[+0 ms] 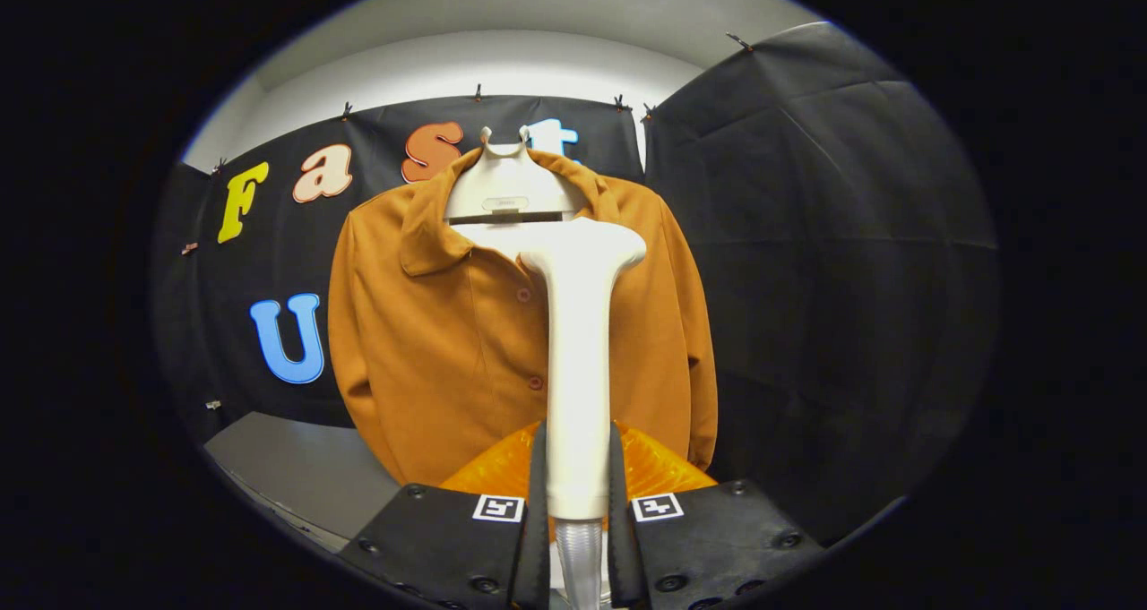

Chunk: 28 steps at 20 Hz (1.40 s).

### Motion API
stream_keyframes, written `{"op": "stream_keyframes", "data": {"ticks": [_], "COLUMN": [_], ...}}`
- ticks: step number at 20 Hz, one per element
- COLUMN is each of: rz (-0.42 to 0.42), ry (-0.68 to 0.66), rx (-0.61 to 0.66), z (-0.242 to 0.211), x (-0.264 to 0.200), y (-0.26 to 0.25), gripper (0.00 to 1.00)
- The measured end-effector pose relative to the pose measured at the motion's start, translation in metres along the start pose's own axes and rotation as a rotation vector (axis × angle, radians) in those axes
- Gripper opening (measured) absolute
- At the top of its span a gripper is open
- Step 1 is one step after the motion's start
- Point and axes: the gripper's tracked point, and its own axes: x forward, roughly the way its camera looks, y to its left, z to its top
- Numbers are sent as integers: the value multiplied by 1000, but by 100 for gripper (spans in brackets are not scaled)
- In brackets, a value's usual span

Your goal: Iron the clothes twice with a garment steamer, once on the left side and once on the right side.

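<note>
— What are we holding?
— Our tool (578, 502) is clenched on the white garment steamer (578, 359), both fingers pressing its upright handle.
— And the clothes?
— The orange-brown shirt (448, 341) hangs on a white hanger (506, 189), just beyond the steamer's head, near the collar and button line.

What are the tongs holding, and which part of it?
The tongs hold the white garment steamer by the lower end of its handle, one finger pressing on each side. Its head is up by the orange shirt's collar.
</note>
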Motion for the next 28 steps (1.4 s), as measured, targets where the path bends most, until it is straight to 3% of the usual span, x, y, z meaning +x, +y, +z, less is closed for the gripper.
{"op": "stream_keyframes", "data": {"ticks": [7, 28], "rz": [-9, -90], "ry": [49, 344], "rx": [11, 28], "z": [-35, -197], "x": [-7, -41], "y": [-12, -36], "gripper": [29, 29]}}
